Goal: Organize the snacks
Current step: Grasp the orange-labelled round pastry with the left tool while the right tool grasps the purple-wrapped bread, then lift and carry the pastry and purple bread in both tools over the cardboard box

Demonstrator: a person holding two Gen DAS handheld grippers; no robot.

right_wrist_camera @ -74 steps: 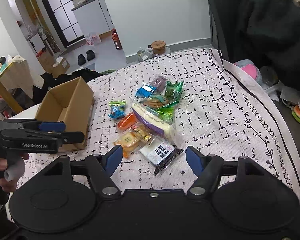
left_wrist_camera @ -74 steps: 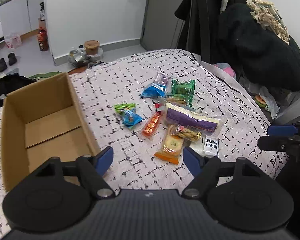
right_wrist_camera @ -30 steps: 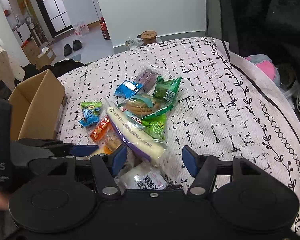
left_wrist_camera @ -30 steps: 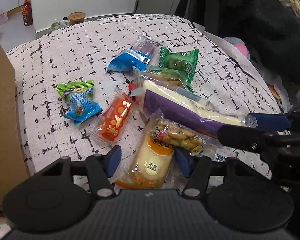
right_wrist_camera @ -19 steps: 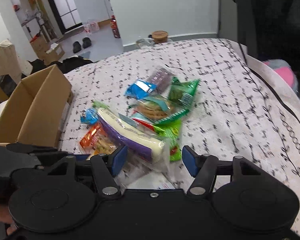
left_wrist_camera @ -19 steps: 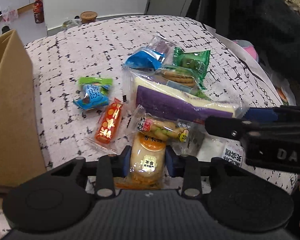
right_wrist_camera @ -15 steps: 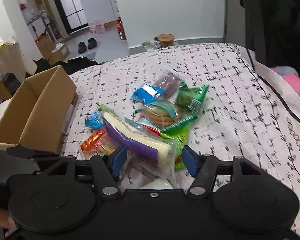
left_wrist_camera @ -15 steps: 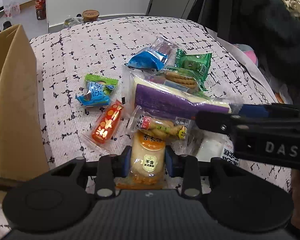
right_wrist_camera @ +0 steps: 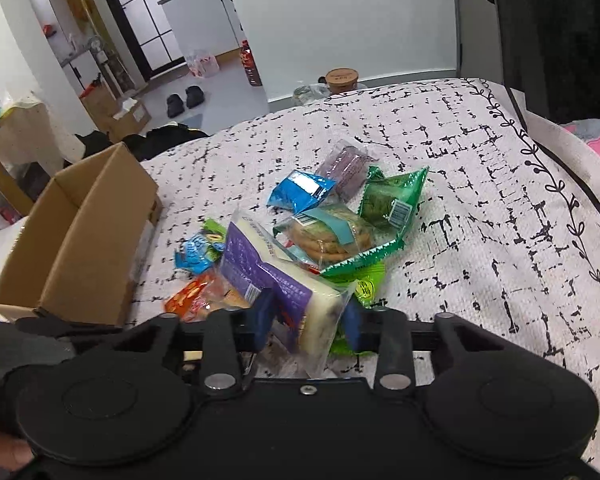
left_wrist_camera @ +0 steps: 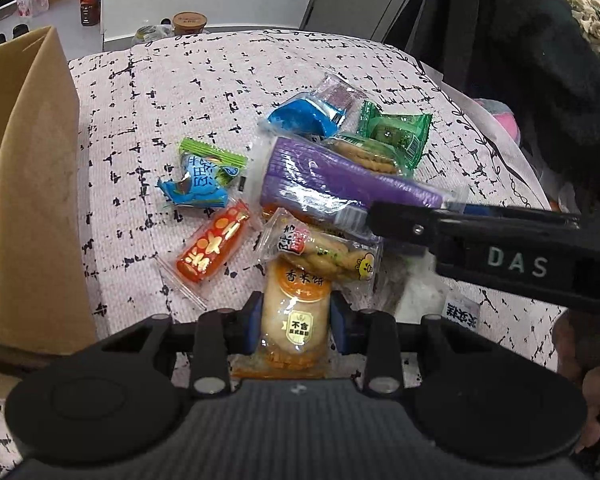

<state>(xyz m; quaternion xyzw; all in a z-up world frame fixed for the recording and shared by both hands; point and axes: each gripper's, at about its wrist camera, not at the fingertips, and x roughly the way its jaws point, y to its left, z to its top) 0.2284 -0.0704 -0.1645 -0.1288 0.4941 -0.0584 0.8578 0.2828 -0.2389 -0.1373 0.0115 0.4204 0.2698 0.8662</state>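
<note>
Left gripper [left_wrist_camera: 296,320] clamps an orange rice cracker packet [left_wrist_camera: 294,316]; right gripper [right_wrist_camera: 306,316], jaws just closed, pinches a purple-and-white bar [right_wrist_camera: 276,276]. Both snacks lie on the bed [right_wrist_camera: 460,200]. Next, likely lifting them into the cardboard box [right_wrist_camera: 76,240].

Both cameras are riding on the hand-held grippers and looking forward and steeply down along the fingers at close range. The left wrist view is facing across the patterned tablecloth [left_wrist_camera: 188,80] from its near edge, with the snack pile [left_wrist_camera: 300,184] directly ahead and the cardboard box [left_wrist_camera: 28,184] filling its left side. The right wrist view is sitting further right, looking toward the same pile [right_wrist_camera: 320,232] and box [right_wrist_camera: 80,240], with a kitchen doorway beyond. Both views are sharing the pile, the box and the cloth; the right gripper [left_wrist_camera: 404,220] is crossing the left view's right side.
</note>
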